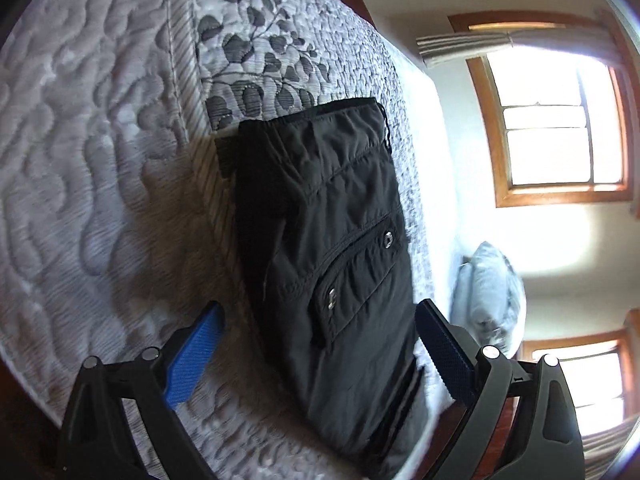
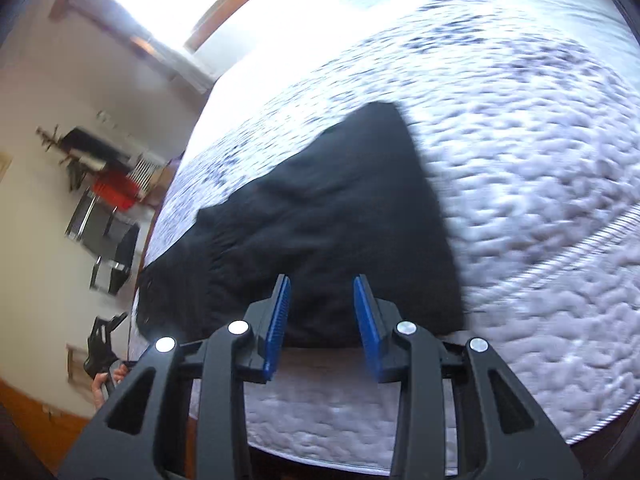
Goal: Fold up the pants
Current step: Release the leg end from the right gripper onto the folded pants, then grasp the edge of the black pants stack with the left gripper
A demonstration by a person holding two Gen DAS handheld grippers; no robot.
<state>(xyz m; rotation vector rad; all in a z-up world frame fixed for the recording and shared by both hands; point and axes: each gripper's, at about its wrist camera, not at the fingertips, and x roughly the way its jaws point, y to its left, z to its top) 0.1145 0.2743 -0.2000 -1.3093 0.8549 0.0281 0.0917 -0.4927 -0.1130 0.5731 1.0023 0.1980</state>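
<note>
The black pants lie folded into a compact rectangle on a quilted white bedspread, near the edge of the bed, just below a grey leaf print stitched into the quilt. In the left wrist view the waistband end points away from the camera and a flapped pocket with metal snaps faces up. The left claw stands wide open above the nearer part of the bundle: one blue pad hangs over bare quilt on one side, the other over the bed's edge on the far side, so the pants run between them; neither pad presses on the cloth, and nothing is held. In the right wrist view, which is blurred, the pants show as a dark slab lying ahead of the right claw. Its jaws are partly open, with a clear gap between the blue pads, and they grip nothing; the near edge of the pants shows through that gap, with a strip of bare quilt below it. Windows with wooden frames light the room beyond the bed.
</note>
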